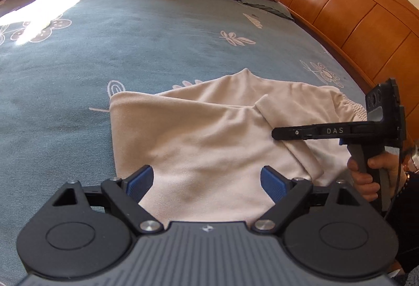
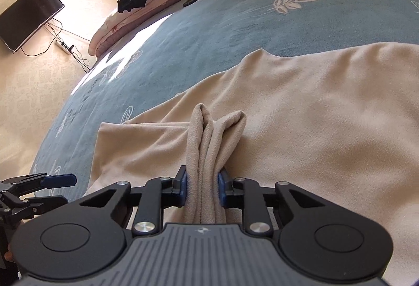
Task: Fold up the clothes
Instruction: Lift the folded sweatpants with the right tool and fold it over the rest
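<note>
Cream garment [image 2: 301, 107] lies near the bed's [image 1: 131, 44] headboard-side edge; right claw [image 2: 203, 187] pinches a bunched fold, left claw [image 1: 207, 181] hovers wide. Best lift slowly, keeping the layers together.

L gripper [image 1: 207, 185] has its blue pads [image 1: 140, 182] wide apart, nothing between them, pointing down at a slant. R gripper [image 2: 203, 190] has its pads [image 2: 184, 189] squeezed tight on a bunched fold of the cream cloth [image 2: 209, 155]. In the L view, a hand [image 1: 366, 178] at 4 o'clock grips the R gripper's handle; its fingers point toward 9 o'clock.
</note>
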